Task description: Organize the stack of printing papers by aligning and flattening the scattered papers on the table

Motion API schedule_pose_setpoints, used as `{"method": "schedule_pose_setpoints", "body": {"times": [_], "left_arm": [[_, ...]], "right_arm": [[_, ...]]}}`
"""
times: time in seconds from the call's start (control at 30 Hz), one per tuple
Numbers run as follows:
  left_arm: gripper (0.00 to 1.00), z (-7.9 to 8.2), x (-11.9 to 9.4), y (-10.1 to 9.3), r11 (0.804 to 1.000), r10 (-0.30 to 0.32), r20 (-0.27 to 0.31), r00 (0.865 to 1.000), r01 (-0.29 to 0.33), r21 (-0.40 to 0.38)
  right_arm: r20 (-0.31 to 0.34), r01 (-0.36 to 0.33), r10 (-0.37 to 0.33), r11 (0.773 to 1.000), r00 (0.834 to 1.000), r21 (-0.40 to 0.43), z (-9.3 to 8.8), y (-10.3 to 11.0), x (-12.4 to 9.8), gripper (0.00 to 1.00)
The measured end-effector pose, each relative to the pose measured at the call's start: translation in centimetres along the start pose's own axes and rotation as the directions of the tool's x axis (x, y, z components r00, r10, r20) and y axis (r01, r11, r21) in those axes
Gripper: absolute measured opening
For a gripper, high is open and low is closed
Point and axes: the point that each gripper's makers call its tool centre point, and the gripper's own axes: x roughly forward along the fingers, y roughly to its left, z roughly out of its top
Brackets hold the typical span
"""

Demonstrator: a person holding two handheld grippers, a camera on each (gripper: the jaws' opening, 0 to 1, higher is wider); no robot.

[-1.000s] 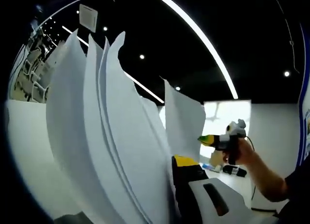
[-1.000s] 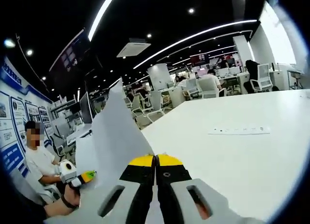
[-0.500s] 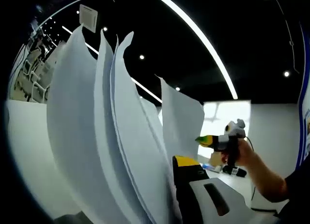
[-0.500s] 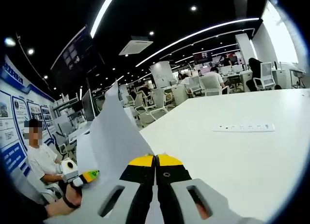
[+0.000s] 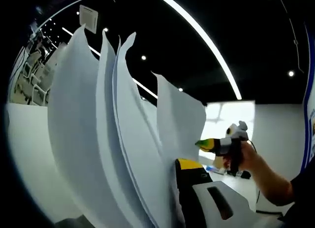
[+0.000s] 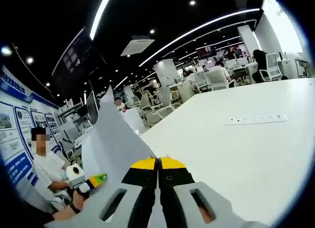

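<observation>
Right gripper: jaws pressed together, pinching a paper edge, I think; the contact itself is hidden behind the yellow tips. Left gripper: one yellow-tipped jaw shows against the sheets, the other is hidden, so can't tell if it's clamping them.

Table: big, white, mostly bare, presumably where the stack gets tapped square.

Papers: held upright off the table, fanned, top corners at uneven heights, so not aligned yet. Standing them on edge lets the sheets drop level.

White strip: lies flat on the table, well away from the papers.
</observation>
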Motion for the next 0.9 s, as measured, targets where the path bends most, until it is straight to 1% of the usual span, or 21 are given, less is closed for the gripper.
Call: {"method": "schedule_pose_setpoints", "body": {"times": [0.27,0.5,0.63,0.77,0.9], "left_arm": [[0.15,0.0,0.0,-0.1,1.0,-0.001,0.0,1.0,0.001,0.001],[0.15,0.0,0.0,-0.1,1.0,-0.003,0.002,1.0,0.003,-0.002],[0.16,0.1,0.0,-0.1,1.0,-0.008,0.007,1.0,0.008,-0.008],[0.16,0.1,0.0,-0.1,1.0,-0.009,0.006,1.0,0.009,-0.007],[0.17,0.1,0.0,0.1,1.0,-0.007,0.006,1.0,0.007,-0.013]], "right_arm": [[-0.005,-0.009,0.009,1.0,1.0,0.023,-0.4,0.0,0.7,0.0],[-0.01,-0.036,0.036,0.998,0.999,0.05,-1.1,0.8,1.3,0.0],[-0.016,-0.04,0.041,0.998,0.999,0.053,-1.1,0.9,1.7,0.0],[-0.013,-0.055,0.056,0.997,0.998,0.063,-1.0,1.6,1.5,0.0],[-0.009,-0.053,0.054,0.997,0.999,0.051,-1.0,2.1,1.8,0.0]]}}
